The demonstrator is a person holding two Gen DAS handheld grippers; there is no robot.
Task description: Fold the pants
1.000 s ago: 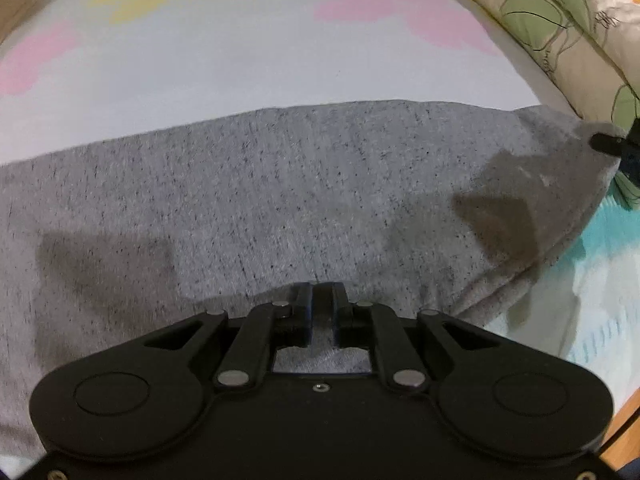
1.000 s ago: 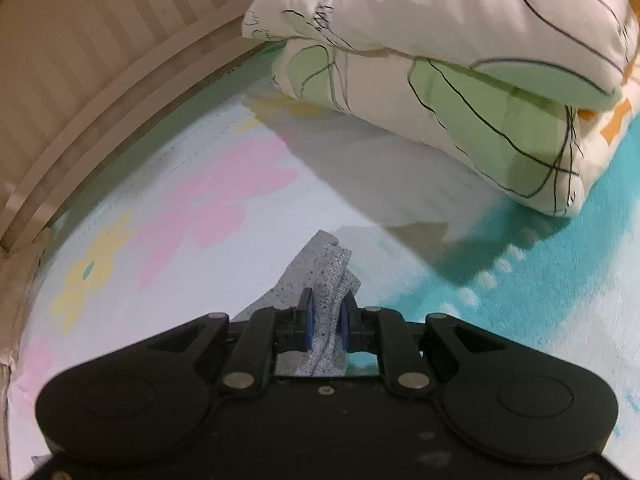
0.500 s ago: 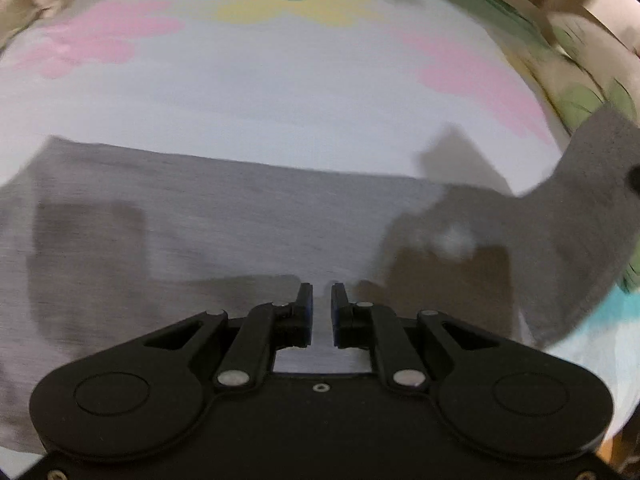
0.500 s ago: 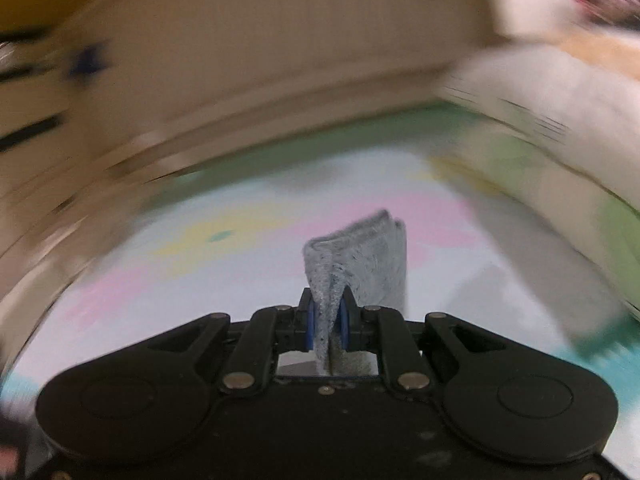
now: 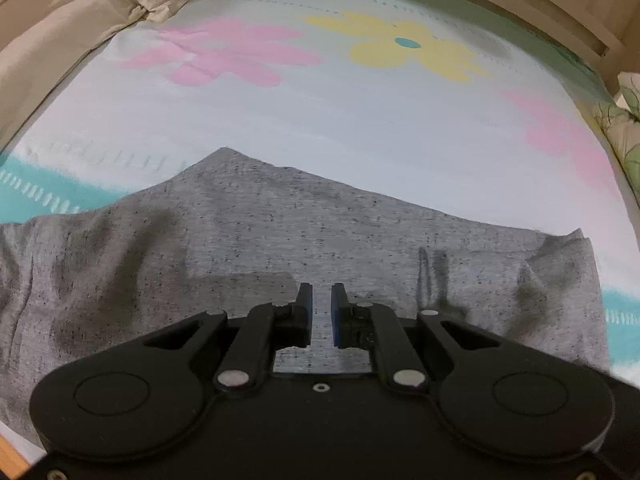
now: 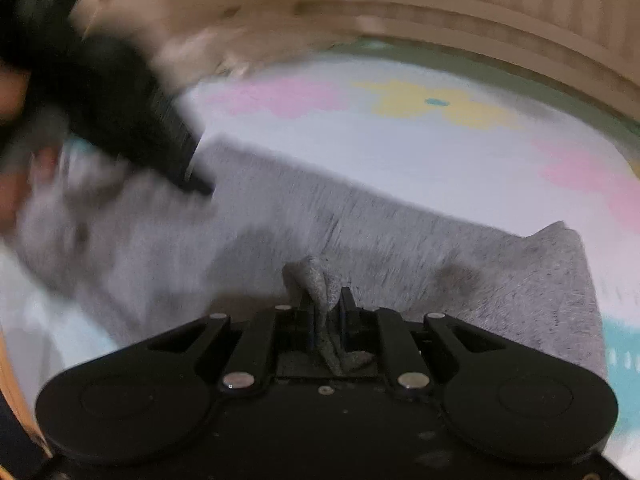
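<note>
Now, left to right, we noted:
Left claw [image 5: 321,308]: we held it over the grey pants [image 5: 280,232], its jaws a narrow gap apart with nothing pinched between them; released.
Pants: they lay spread on the bed sheet [image 5: 320,120], one edge rising to a peak toward the pink flower print, creases at both ends.
Right claw [image 6: 326,312]: we kept it clenched on a bunched fold of the pants, the cloth poking up between the fingers.
Blur: we could not make out much of the left claw in the right wrist view.
Pillow [image 5: 628,128]: it sat at the sheet's right edge.
</note>
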